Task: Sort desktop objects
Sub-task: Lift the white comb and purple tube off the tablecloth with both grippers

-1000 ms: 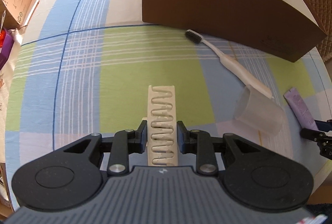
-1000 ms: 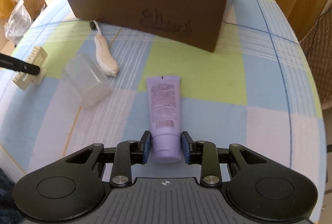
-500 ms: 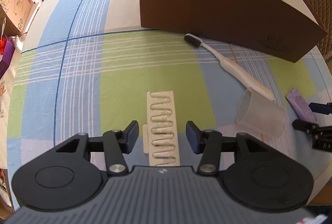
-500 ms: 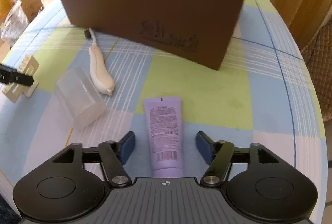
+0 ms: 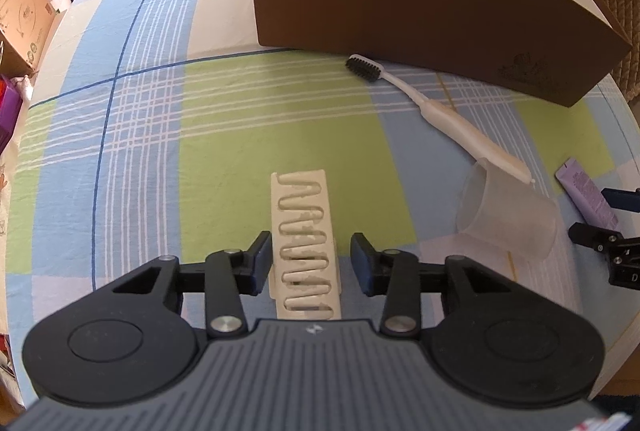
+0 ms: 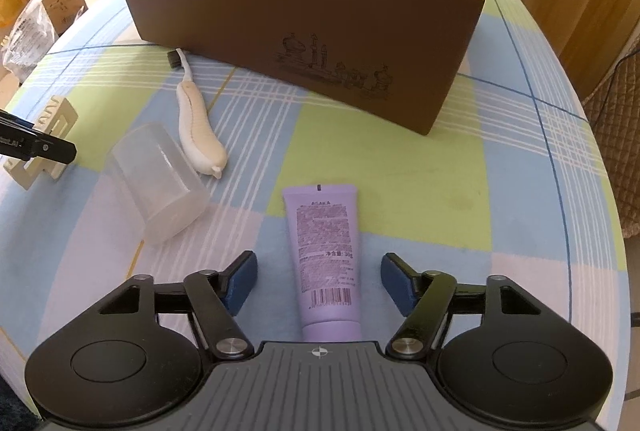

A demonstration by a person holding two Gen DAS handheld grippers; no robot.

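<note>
Four items lie on the checked tablecloth (image 5: 132, 135), all outside the brown box (image 6: 304, 31) — none of these is sorted yet. The left gripper (image 5: 306, 259) straddles the cream serpentine rack (image 5: 304, 231), jaws parted and clear of it on both sides. The right gripper (image 6: 318, 281) is spread wide around the purple tube (image 6: 326, 251), not gripping. The toothbrush (image 6: 196, 115) and the tipped clear cup (image 6: 160, 183) lie between the two, untouched. The box already holds something dark; the rest of its contents is hidden.
</note>
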